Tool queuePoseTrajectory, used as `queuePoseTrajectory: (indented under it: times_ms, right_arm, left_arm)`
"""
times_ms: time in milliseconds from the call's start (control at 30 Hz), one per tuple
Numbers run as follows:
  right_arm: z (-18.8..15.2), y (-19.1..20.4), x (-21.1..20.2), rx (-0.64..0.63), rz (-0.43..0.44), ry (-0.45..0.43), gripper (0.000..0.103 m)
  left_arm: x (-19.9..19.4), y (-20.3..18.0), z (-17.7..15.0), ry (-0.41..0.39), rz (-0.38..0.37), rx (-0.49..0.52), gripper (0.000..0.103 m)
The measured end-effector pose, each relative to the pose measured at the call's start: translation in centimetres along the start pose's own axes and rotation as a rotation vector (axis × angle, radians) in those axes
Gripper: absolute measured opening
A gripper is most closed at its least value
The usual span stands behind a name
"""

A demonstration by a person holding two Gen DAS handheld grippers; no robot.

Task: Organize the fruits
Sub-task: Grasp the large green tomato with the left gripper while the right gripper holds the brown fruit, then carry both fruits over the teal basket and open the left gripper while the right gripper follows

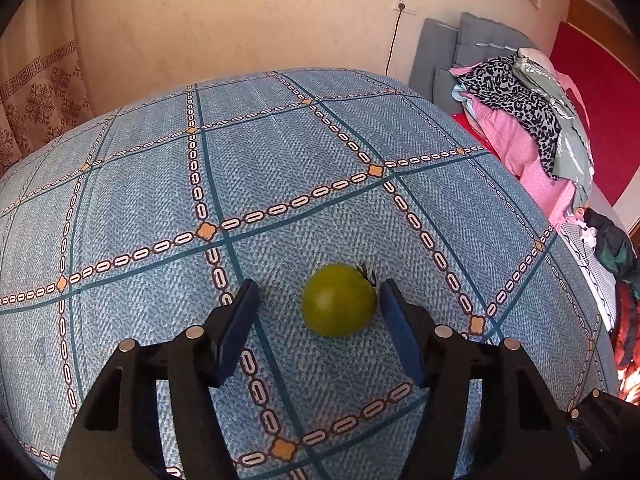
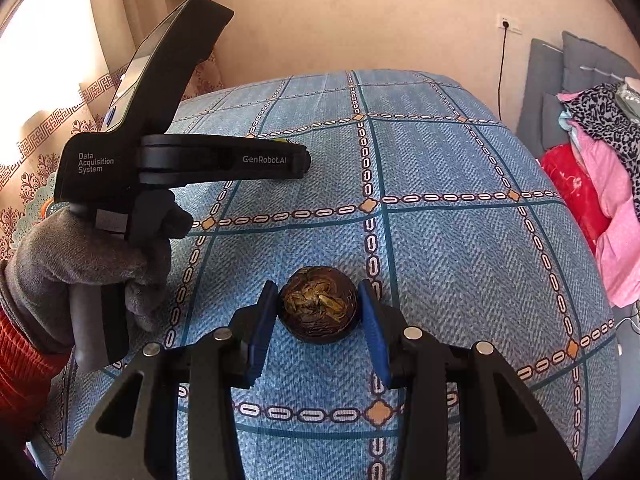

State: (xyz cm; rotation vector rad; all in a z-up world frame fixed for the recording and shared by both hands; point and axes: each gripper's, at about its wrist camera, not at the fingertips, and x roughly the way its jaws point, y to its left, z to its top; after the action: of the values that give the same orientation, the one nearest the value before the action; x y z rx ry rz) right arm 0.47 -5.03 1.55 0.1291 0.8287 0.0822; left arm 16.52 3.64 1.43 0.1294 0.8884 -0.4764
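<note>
A blue patterned cloth (image 1: 280, 152) covers the table. On it, the left gripper (image 1: 318, 312) stands spread wide around a green fruit (image 1: 339, 300), which sits toward the three o'clock pad, a gap either side. The right gripper (image 2: 318, 314) clamps a dark brown fruit (image 2: 318, 306), pads at nine and three o'clock. A gloved hand (image 2: 80, 264) holds the left tool; its fingertips are hidden there.

Green fruit (image 1: 338, 300); dark brown fruit (image 2: 318, 305)
</note>
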Motion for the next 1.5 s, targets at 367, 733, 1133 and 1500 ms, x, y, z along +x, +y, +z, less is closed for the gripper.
queuePoseTrajectory:
  times_ms: [367, 733, 1133, 1500]
  right_arm:
    - [-0.1, 0.1, 0.0, 0.005, -0.013, -0.007, 0.041]
    - [-0.2, 1.4, -0.3, -0.009, -0.014, -0.012, 0.041]
    - [-0.4, 4.3, -1.5, -0.042, 0.023, -0.035, 0.041]
    - [1.3, 8.7, -2.2, -0.079, 0.096, -0.08, 0.042]
  left_arm:
    - [-2.1, 0.1, -2.1, -0.009, -0.011, 0.028, 0.035]
    - [-7.5, 1.5, -5.1, -0.04, 0.062, 0.031, 0.035]
    - [-13.6, 4.9, -9.1, -0.096, 0.123, -0.036, 0.035]
    - [-18.1, 9.7, -10.4, -0.176, 0.186, -0.117, 0.035]
